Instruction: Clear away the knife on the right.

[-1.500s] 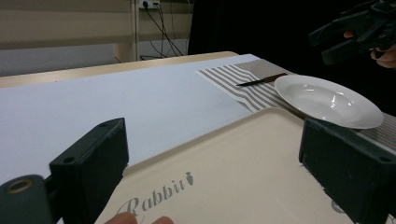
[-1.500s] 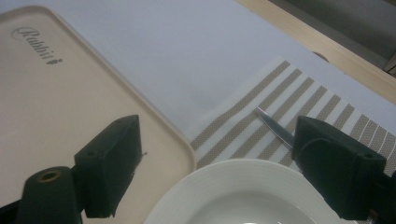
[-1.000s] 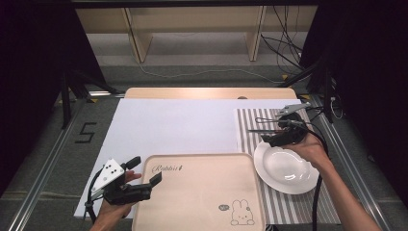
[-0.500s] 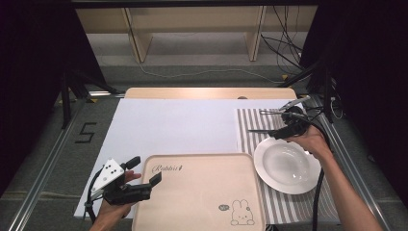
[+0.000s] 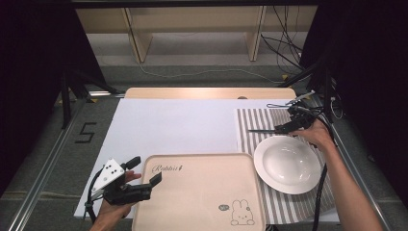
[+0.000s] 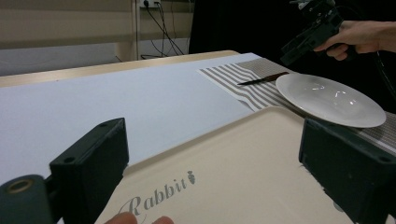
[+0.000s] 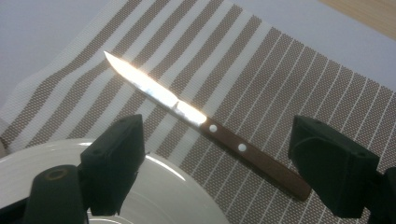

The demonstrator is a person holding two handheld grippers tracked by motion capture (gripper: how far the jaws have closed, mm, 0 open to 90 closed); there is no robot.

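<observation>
A beige tray (image 5: 202, 197) printed "Rabbit" lies at the table's near edge. My left gripper (image 5: 144, 171) stands open at the tray's left rim, and its jaws straddle the tray's (image 6: 243, 168) corner with nothing between them. To the right of the tray a white plate (image 5: 287, 163) rests on a striped placemat (image 5: 255, 120). A wooden-handled knife (image 5: 261, 130) lies on the mat just beyond the plate. My right gripper (image 5: 288, 126) hovers open over the knife (image 7: 205, 123), one jaw on each side, not touching it. The plate's rim (image 7: 154, 196) sits below the blade.
A white sheet (image 5: 178, 125) covers the table, with the wooden tabletop (image 5: 207, 93) bare at its far edge. Cables (image 5: 298, 53) hang off the far right corner. A metal rail (image 5: 48, 163) runs along the left side.
My right gripper has drawn back from the plate's far rim to above the knife. The plate now lies flat on the mat. The left gripper has stayed still.
</observation>
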